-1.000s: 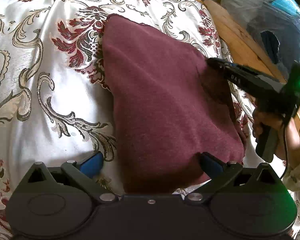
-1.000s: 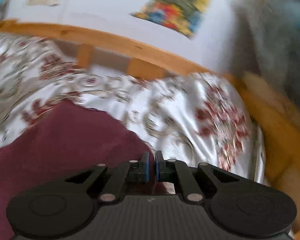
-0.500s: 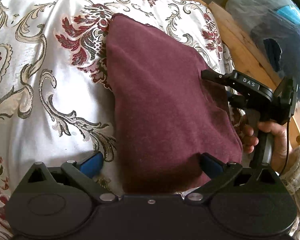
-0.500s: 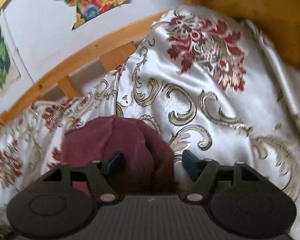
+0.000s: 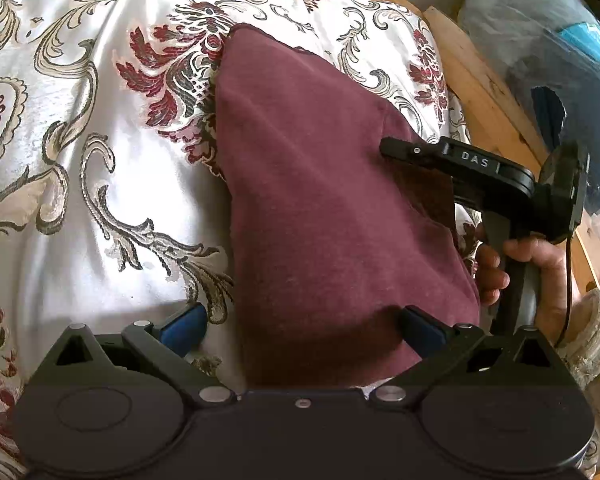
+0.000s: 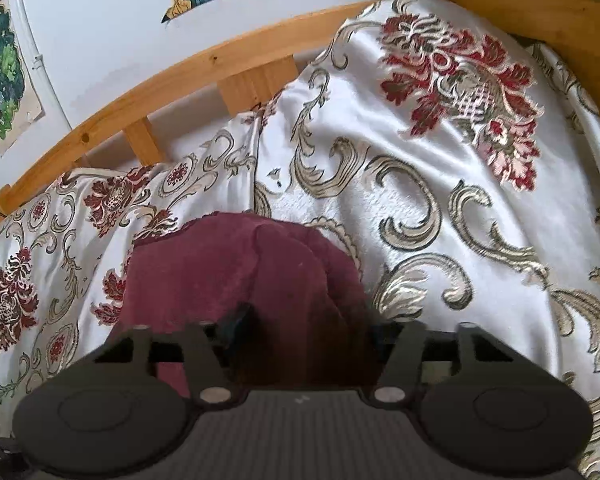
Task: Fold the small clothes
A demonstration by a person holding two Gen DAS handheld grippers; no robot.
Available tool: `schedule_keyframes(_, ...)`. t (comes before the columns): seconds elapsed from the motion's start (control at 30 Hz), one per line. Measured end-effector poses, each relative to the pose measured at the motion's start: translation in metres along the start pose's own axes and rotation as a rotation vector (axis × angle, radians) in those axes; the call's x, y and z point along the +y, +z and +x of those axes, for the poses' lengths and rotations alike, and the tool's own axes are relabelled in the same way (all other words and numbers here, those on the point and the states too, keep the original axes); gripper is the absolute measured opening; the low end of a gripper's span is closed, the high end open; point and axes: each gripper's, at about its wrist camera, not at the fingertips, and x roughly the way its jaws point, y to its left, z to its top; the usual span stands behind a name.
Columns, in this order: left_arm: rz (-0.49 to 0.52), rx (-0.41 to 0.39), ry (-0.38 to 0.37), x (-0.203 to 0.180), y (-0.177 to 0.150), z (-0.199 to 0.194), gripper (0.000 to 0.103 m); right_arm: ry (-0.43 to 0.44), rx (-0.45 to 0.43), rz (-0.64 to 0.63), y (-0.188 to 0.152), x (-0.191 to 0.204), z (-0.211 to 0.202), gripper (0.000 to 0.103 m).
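A maroon cloth [image 5: 332, 208], folded, lies on the bed's satin cover [image 5: 80, 168] with red and gold floral pattern, near the wooden bed frame [image 6: 204, 64]. The left gripper [image 5: 300, 326] has its blue fingers [image 5: 182, 324] wide apart on both sides of the cloth's near end, not pressing it. The right gripper [image 6: 312, 326] comes from the cloth's right edge; its fingers have just been closing and stand about half open, with the cloth between them, not clearly squeezed.

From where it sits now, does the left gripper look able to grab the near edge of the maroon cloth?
Probably yes. The left gripper is open, and the near end of the maroon cloth already lies between its jaws on the bedspread, with nothing blocking it.
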Motion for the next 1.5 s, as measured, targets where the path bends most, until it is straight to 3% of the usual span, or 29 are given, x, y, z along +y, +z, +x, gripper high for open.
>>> schedule_keyframes(0.13, -0.002, 0.002, -0.004, 0.0, 0.0, 0.0, 0.102, 0.005, 0.013, 0.016, 0.0, 0.002, 0.003, 0.051)
schedule_keyframes(0.33, -0.036, -0.005, -0.024, 0.006, 0.002, -0.002, 0.102, 0.05, 0.033, 0.12, 0.001, -0.016, 0.008, 0.061)
schedule_keyframes(0.47, -0.077, -0.022, -0.036, 0.012, 0.003, -0.004, 0.096, 0.097, 0.035, 0.165, 0.007, -0.022, 0.02, 0.062)
schedule_keyframes(0.6, -0.084, -0.013, -0.066, 0.014, 0.005, -0.003, 0.085, 0.098, 0.056, 0.108, 0.017, -0.013, 0.033, 0.063)
schedule_keyframes(0.67, -0.089, 0.001, -0.09, 0.015, 0.005, -0.002, 0.076, 0.096, 0.068, 0.077, 0.019, -0.009, 0.036, 0.052)
schedule_keyframes(0.77, -0.089, 0.008, -0.096, 0.015, 0.005, -0.001, 0.071, 0.091, 0.052, 0.041, 0.017, -0.004, 0.031, 0.036)
schedule_keyframes(0.97, -0.079, -0.013, -0.067, 0.01, 0.007, -0.008, 0.053, 0.081, -0.024, -0.014, 0.011, 0.011, 0.009, 0.027)
schedule_keyframes(1.13, 0.002, -0.11, -0.033, -0.011, 0.013, -0.029, 0.048, 0.074, -0.104, -0.117, 0.018, 0.043, -0.014, 0.025)
schedule_keyframes(1.3, 0.109, -0.237, 0.053, -0.016, 0.027, -0.054, 0.048, 0.121, -0.184, -0.182, 0.045, 0.079, -0.024, 0.025)
schedule_keyframes(1.5, 0.066, -0.353, 0.144, 0.018, 0.075, -0.079, 0.048, 0.154, -0.195, -0.286, 0.102, 0.13, 0.013, 0.024)
